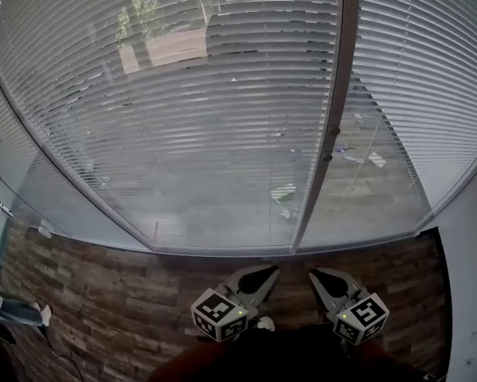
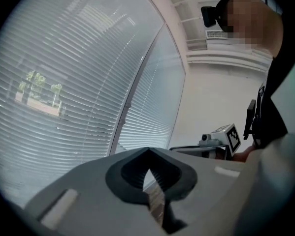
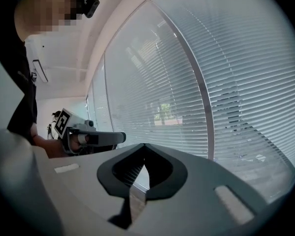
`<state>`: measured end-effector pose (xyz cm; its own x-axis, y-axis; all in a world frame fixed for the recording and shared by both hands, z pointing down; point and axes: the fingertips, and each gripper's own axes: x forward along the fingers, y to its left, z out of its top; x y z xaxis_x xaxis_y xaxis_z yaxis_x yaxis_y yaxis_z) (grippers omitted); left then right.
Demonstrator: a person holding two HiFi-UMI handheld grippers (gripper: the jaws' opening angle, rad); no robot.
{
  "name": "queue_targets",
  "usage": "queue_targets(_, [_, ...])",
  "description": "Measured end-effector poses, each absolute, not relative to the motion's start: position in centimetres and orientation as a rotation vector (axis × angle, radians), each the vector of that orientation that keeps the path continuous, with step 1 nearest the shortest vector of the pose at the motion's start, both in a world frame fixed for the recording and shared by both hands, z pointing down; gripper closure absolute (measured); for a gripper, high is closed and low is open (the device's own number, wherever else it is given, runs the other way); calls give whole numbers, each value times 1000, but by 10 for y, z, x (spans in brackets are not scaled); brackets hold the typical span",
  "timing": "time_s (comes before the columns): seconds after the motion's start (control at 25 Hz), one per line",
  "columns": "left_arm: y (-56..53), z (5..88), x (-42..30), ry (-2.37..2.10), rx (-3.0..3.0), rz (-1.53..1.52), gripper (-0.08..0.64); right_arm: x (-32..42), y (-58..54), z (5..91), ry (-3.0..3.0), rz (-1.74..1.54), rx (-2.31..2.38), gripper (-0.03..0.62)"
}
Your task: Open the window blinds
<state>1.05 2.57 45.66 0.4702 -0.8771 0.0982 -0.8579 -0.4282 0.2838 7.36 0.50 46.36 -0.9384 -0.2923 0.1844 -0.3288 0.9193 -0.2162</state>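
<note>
At the far left of the head view a person's leg and shoe (image 1: 17, 312) stand on the wooden floor (image 1: 103, 293), next to a pale glass panel at the frame's edge. The blinds (image 1: 198, 118) are down over the whole curved window ahead. Their thin slats are tilted enough that trees (image 1: 142, 14) and a reddish building show through them. A pale upright window post (image 1: 334, 110) splits the blinds into a wide left part and a narrower right part, and a white wall (image 1: 469, 277) closes the scene on the right. At the bottom, the left gripper (image 1: 268, 272) and the right gripper (image 1: 318, 277) are held side by side with their tips pointing toward the window. They are apart from the blinds and nothing lies between them and the slats. Each carries a cube, the left cube (image 1: 218, 313) and the right cube (image 1: 361, 317), printed only with black-and-white square patterns. In the left gripper view that claw's jaws meet at the tips with nothing between them. The right gripper view shows its claw pressed together and empty the same way. Each gripper view also catches the other gripper off to the side, along with the person's dark sleeve.
</note>
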Motion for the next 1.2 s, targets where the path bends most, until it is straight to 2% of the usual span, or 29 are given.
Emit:
queue_targets(0.6, [12,456,-7,-1394,2420,-96,560,50,-5,463,-2860,385,502,566])
queue_targets(1.2, [-63,456,-31,-1530,2364,-113,560,23,-87,460,-2920,347,348,566])
